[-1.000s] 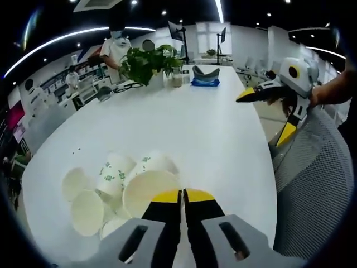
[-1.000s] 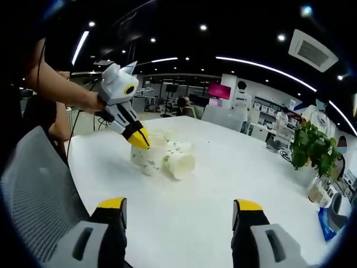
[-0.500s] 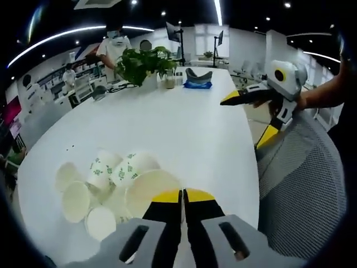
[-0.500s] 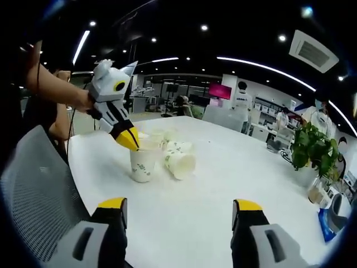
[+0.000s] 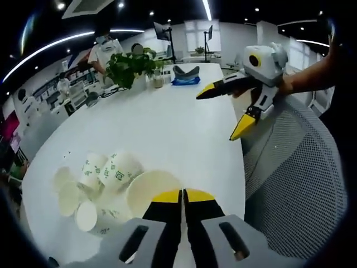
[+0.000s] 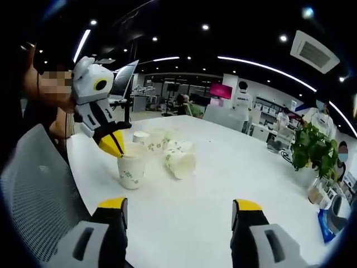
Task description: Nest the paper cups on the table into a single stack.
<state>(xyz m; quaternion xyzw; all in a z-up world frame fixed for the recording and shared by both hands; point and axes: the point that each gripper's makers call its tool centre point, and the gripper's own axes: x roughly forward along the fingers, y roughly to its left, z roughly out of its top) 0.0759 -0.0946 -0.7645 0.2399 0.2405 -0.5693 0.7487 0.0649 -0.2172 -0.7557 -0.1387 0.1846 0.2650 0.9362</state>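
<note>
Held paper cup (image 6: 131, 171): white, tapered, green print, upright, rim pinched by left tongs (image 6: 114, 146), closed on it, near worktop (image 6: 234, 167) edge. Round open mouth (image 5: 152, 191) showed just beyond yellow tips of left tongs (image 5: 182, 196). Other cups (image 5: 100, 178) lay tipped in loose cluster on glossy white worktop (image 5: 167, 123). Right tongs (image 6: 178, 209) were open, gripping nothing, yellow-tipped, also seen at (image 5: 223, 111). Grey mesh chair back (image 5: 295, 178) beside worktop. Leafy potted plant (image 5: 129, 66) at far end.
</note>
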